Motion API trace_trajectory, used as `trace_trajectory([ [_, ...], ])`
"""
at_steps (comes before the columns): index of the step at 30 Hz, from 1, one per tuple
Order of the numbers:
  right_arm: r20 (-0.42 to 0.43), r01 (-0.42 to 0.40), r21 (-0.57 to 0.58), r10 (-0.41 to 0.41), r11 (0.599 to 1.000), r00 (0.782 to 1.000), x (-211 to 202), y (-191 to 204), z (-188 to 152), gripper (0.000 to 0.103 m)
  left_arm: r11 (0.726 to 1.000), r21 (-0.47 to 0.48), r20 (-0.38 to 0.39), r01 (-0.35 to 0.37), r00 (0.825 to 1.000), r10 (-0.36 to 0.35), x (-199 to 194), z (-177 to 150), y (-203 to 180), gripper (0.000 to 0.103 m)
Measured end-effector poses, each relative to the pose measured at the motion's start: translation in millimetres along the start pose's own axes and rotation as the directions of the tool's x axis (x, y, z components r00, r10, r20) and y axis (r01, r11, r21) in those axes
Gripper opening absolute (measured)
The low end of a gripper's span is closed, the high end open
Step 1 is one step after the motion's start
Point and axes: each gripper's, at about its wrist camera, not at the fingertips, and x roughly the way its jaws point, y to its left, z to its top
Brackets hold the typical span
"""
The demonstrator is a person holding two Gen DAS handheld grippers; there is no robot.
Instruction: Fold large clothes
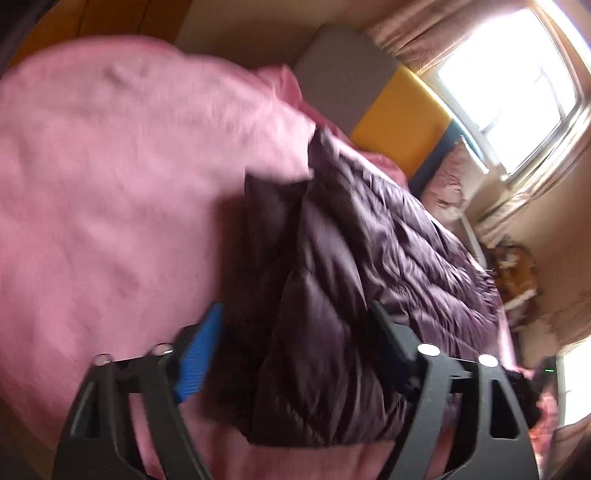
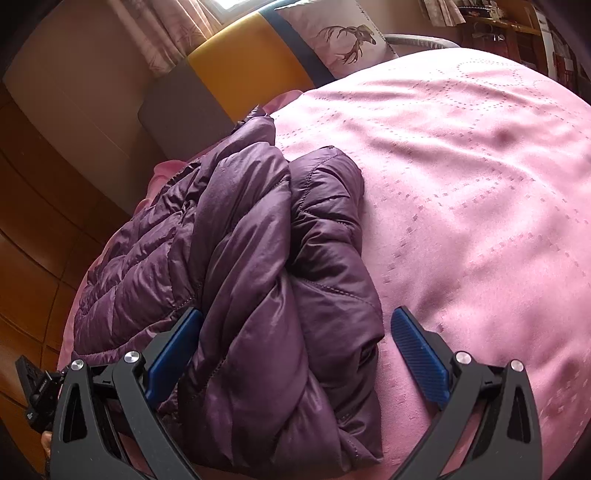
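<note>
A dark purple quilted down jacket [image 2: 243,258] lies bunched and partly folded on a pink bedspread [image 2: 461,184]. It also shows in the left wrist view [image 1: 351,277], blurred by motion. My right gripper [image 2: 297,325] is open, its blue-padded fingers [image 2: 417,354] standing on either side of the jacket's near folded part. My left gripper [image 1: 295,325] is open too, with the jacket's near end lying between its fingers [image 1: 199,350]. Neither gripper's jaws are closed on the fabric. The other gripper's body [image 2: 37,391] peeks in at the lower left of the right wrist view.
A yellow, grey and blue headboard [image 2: 243,62] stands at the bed's far end, with a deer-print pillow [image 2: 336,40] against it. A bright window with curtains [image 1: 509,85] is beyond. Wooden floor [image 2: 44,221] lies left of the bed; cluttered shelves [image 2: 517,26] at the far right.
</note>
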Motion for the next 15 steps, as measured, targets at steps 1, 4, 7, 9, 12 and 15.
trace_trajectory([
  [1,-0.011,-0.025,-0.007,0.025,1.0,1.0,-1,2,-1,0.078,0.999,-0.023,-0.009,0.035,0.999,-0.035,1,-3,6,0.057],
  [4,-0.025,-0.057,-0.028,0.056,0.998,0.998,-7,10,-4,0.047,0.994,-0.019,-0.017,0.104,0.994,-0.104,-3,-9,10,0.033],
  [7,-0.037,-0.07,-0.039,0.069,0.997,0.997,-15,13,-9,0.034,0.991,0.009,-0.027,0.131,0.991,-0.131,-11,-10,9,0.022],
  [9,-0.053,-0.08,-0.054,0.077,0.995,0.996,-25,14,-15,0.03,0.989,0.015,-0.037,0.145,0.989,-0.144,-18,-13,9,0.021],
  [12,-0.084,-0.091,-0.08,0.084,0.993,0.993,-42,13,-31,0.03,0.988,0.031,-0.052,0.152,0.987,-0.15,-31,-22,10,0.02],
  [15,-0.128,-0.115,-0.103,0.102,0.988,0.987,-62,12,-49,0.031,0.988,0.033,-0.077,0.149,0.986,-0.146,-48,-37,17,0.02],
])
